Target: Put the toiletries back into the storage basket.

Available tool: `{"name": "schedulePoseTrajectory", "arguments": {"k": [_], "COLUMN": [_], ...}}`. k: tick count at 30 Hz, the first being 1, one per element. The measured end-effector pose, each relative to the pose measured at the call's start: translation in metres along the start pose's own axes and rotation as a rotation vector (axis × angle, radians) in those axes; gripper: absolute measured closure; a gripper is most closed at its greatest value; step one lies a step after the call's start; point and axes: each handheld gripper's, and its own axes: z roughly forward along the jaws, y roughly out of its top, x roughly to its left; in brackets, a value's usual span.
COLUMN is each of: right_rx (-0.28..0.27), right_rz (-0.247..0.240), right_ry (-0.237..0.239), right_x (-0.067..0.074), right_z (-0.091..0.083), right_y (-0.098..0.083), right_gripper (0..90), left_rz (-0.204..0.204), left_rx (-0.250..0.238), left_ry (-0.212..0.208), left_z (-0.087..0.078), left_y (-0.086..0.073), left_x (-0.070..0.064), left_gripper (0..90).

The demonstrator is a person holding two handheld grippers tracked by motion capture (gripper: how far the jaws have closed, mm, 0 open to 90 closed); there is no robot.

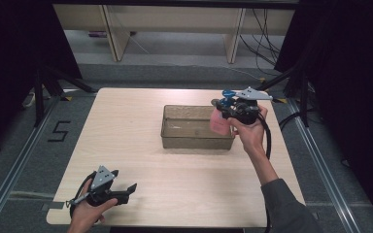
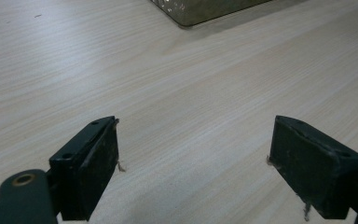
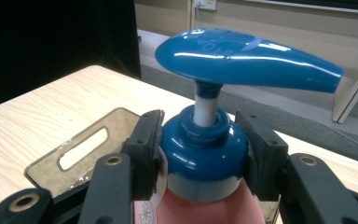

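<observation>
Work in hand: we judge that we are moving a pink pump bottle (image 1: pixel 218 121) with a blue pump head (image 3: pixel 247 60) into the clear plastic bin (image 1: pixel 175 138).
Right tongs (image 1: pixel 222 108): closed on the bottle's blue collar (image 3: pixel 204 154), one jaw on each side, as the right gripper view shows; the bottle hangs upright from this grip.
Where the bottle is: held at the right end of the bin, its pink body showing through or against the bin's right wall in the high view; whether its base rests on the bin floor we cannot tell.
Left tongs (image 1: pixel 126 187): wide apart with nothing between the jaws, held low near the front left corner of the surface (image 1: pixel 126 121), well apart from the bin.
Done so far: the bottle is gripped and brought to the bin.
Left to do: by our reading, set the bottle down inside, let go of the collar and draw the right tongs away.
Writing on the pump head: raised letters on top that we cannot read with confidence.
Bottle label: a small flower-like mark (image 3: pixel 145 212) on a white patch of the pink body; no words legible.
Floor mark: a black "5" (image 1: pixel 59 131) taped on the floor left of the surface.
</observation>
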Motion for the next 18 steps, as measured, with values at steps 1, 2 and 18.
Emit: {"name": "schedulePoseTrajectory", "arguments": {"k": [1, 2, 18], "right_rx": [0.0, 0.011, 0.043], "right_rz": [0.0, 0.014, -0.009], "right_ry": [0.0, 0.003, 0.001], "right_x": [0.0, 0.0, -0.007], "right_z": [0.0, 0.0, 0.014], "right_y": [0.0, 0.0, -0.014], "right_gripper": [53.7, 53.7, 53.7], "left_rz": [-0.001, -0.003, 0.001], "left_rx": [0.0, 0.001, -0.003], "left_ry": [0.0, 0.002, 0.0], "left_z": [0.0, 0.0, 0.0], "left_y": [0.0, 0.0, 0.0], "left_x": [0.0, 0.0, 0.0], "left_gripper": [15.2, 15.1, 15.2]}}
